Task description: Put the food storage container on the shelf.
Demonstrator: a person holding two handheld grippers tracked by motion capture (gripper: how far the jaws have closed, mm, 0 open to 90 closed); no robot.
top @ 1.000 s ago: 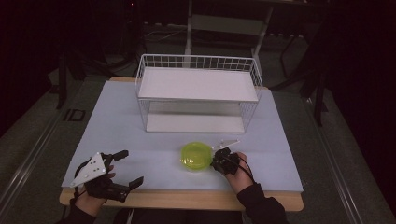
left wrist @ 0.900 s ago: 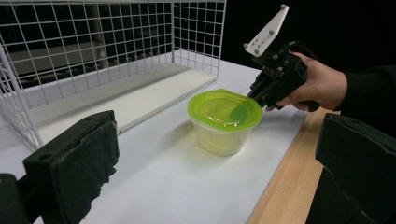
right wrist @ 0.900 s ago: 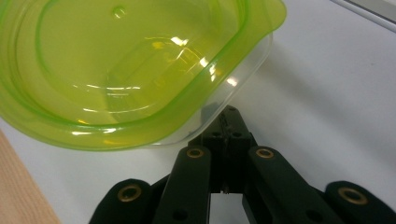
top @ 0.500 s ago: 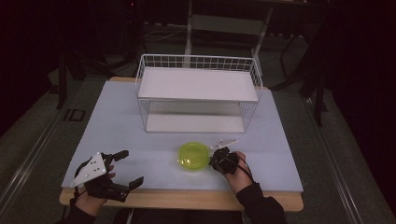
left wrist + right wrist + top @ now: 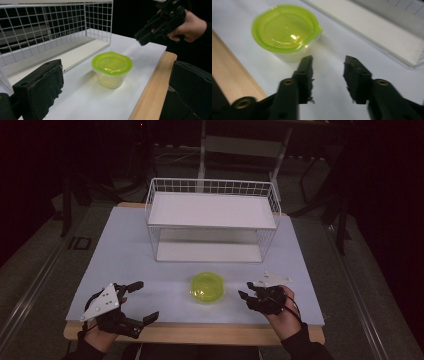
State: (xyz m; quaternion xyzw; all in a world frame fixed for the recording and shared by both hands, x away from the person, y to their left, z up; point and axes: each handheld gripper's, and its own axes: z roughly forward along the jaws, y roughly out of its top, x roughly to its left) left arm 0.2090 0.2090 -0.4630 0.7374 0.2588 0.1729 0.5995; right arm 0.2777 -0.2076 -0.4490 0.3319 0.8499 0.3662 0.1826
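A clear tub with a lime-green lid point(image 5: 207, 287) stands on the white table near its front edge, also seen in the left gripper view point(image 5: 112, 67) and the right gripper view point(image 5: 284, 32). My right gripper point(image 5: 246, 299) hovers to the tub's right, apart from it. Its jaws have just been opening and stand open point(image 5: 328, 60) with nothing between them. My left gripper point(image 5: 145, 300) rests at the front left, open wide and empty, facing the tub. The right gripper point(image 5: 141, 40) appears beyond the tub in the left gripper view.
A white wire rack point(image 5: 212, 220) with an upper shelf and a lower tray stands behind the tub at mid-table. The table's wooden front edge point(image 5: 200, 332) runs just in front of both hands. Dark floor and chair legs surround the table.
My right gripper has drawn back from the tub's right rim, moving right and up, and its jaws have opened. The tub stays in place. The left gripper has not moved.
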